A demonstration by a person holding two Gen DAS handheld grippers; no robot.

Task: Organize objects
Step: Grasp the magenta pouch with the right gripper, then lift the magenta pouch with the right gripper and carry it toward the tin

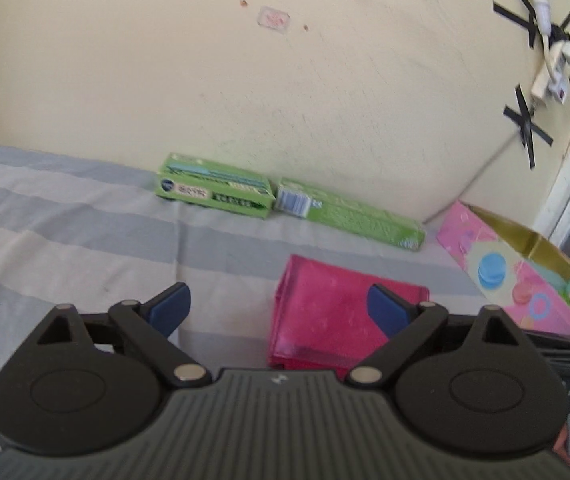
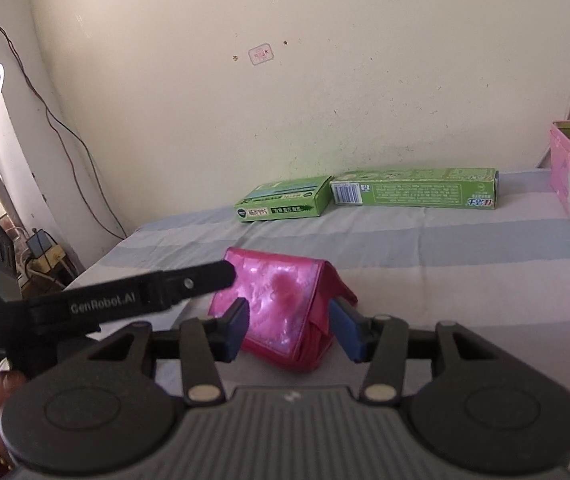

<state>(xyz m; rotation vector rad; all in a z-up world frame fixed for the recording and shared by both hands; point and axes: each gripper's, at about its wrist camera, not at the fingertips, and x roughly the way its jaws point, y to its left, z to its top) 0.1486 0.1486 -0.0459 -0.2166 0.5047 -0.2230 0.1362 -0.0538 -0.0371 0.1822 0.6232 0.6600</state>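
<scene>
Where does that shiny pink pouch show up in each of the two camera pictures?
Left wrist view: pink pouch lies lower centre-right, partly behind the tool's right blue pad.
Right wrist view: pink pouch lies centre, between the blue pads.
Shared landmark: two green boxes against the wall.

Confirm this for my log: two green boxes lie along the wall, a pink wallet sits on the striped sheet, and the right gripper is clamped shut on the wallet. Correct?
Not quite. The right gripper is open, its blue pads either side of the pink wallet with visible gaps, as the right wrist view shows. The two green boxes along the wall and the striped sheet are as stated.
</scene>
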